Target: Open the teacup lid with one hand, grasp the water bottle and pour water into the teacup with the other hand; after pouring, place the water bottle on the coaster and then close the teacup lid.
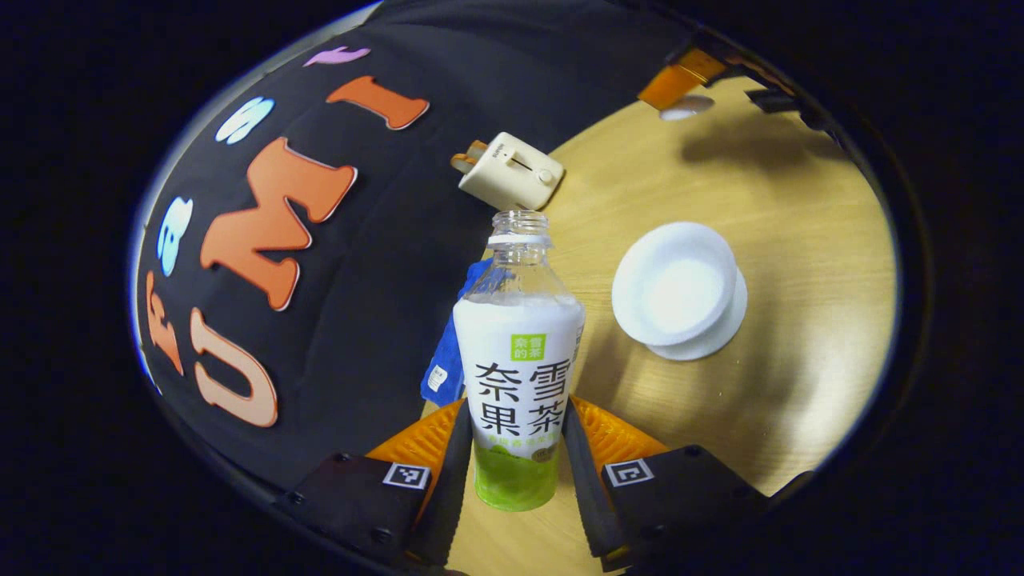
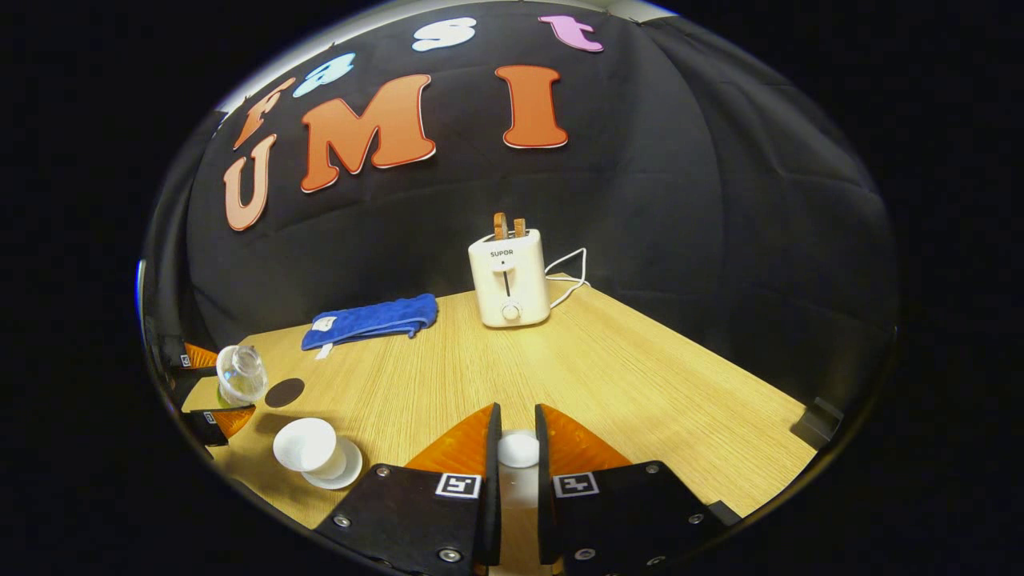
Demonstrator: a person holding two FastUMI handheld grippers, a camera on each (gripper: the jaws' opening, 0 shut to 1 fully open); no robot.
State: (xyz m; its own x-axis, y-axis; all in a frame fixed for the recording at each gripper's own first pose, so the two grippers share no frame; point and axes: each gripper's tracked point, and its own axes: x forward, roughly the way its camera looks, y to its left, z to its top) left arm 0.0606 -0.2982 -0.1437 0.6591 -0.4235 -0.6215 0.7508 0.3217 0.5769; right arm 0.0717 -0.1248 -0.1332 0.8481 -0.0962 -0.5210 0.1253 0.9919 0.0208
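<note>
Fingers of the left gripper [image 1: 518,464] press on both sides of the water bottle [image 1: 520,360], low on its labelled body, so we record this gripper as closed on the bottle. In the left gripper view the bottle has no cap and its open neck points toward the toaster [image 1: 509,171] at the far edge of the table [image 1: 800,264]. We cannot make out any liquid level behind the label. A blue cloth [image 1: 448,360] is mostly hidden behind the bottle.

To the right of the bottle in that view, the white teacup [image 1: 676,280] stands uncovered on its saucer [image 1: 712,340]; glare washes out its interior, so we cannot judge its contents.

In the right gripper view, the right gripper [image 2: 518,452] has its fingers closed to a narrow gap on a small white round part, which we take to be the lid [image 2: 518,450]; the rest of it is hidden between the fingers.

At the left edge of the right gripper view we see the bottle from its open end, tilted, with the left gripper partly cut off. A dark round coaster [image 2: 284,393] lies on the table just beside it, bare. The teacup sits nearer, toward the table's front left corner.
</note>
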